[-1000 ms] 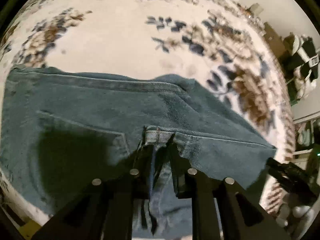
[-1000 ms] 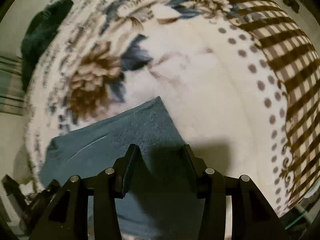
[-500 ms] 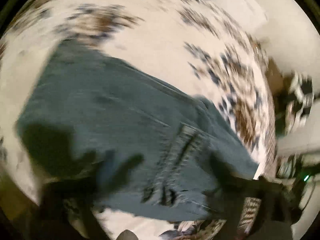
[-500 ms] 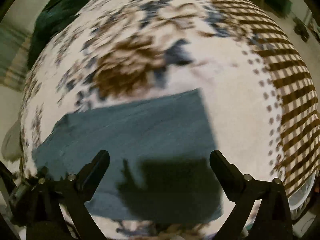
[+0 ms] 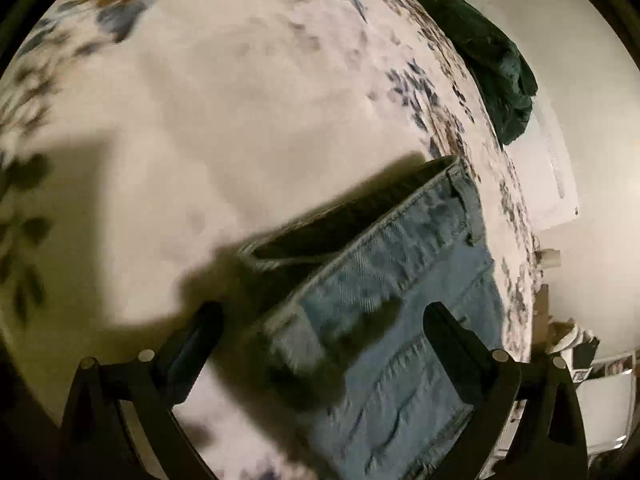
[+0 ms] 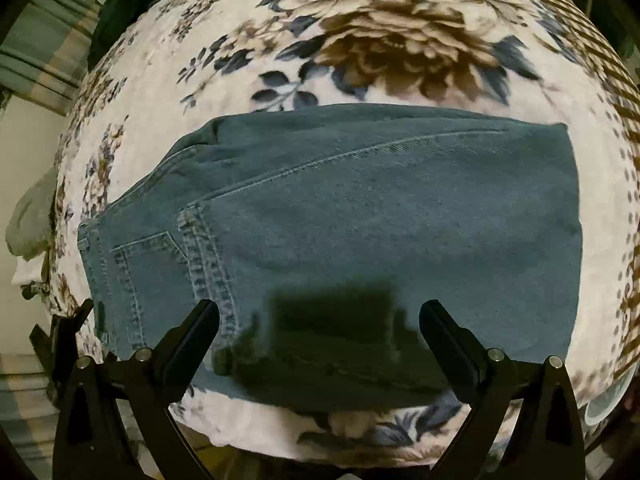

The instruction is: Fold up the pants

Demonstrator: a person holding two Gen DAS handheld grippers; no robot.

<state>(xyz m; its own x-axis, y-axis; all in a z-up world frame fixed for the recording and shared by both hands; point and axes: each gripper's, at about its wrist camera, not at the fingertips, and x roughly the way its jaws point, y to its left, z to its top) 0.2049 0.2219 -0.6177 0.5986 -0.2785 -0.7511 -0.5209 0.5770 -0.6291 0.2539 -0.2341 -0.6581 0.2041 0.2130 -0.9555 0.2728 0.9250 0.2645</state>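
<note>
The blue jeans [image 6: 360, 216] lie folded in a flat rectangle on the floral blanket [image 6: 384, 36], back pocket at the left. My right gripper [image 6: 320, 316] is open and empty, held above the pants' near edge. In the left wrist view the waistband end of the pants [image 5: 400, 280] fills the lower right, blurred. My left gripper [image 5: 320, 320] is open and empty above that end, with both fingers apart from the cloth.
A dark green garment [image 5: 492, 56] lies at the blanket's far edge; it also shows in the right wrist view [image 6: 132, 4]. A checkered border [image 6: 612, 80] runs along the blanket's right side. A black gripper part [image 6: 60, 332] shows at the left.
My left gripper has let go of the pants' hem, opened and swung to the waistband end. My right gripper has opened wide and pulled back; the whole folded pants now show.
</note>
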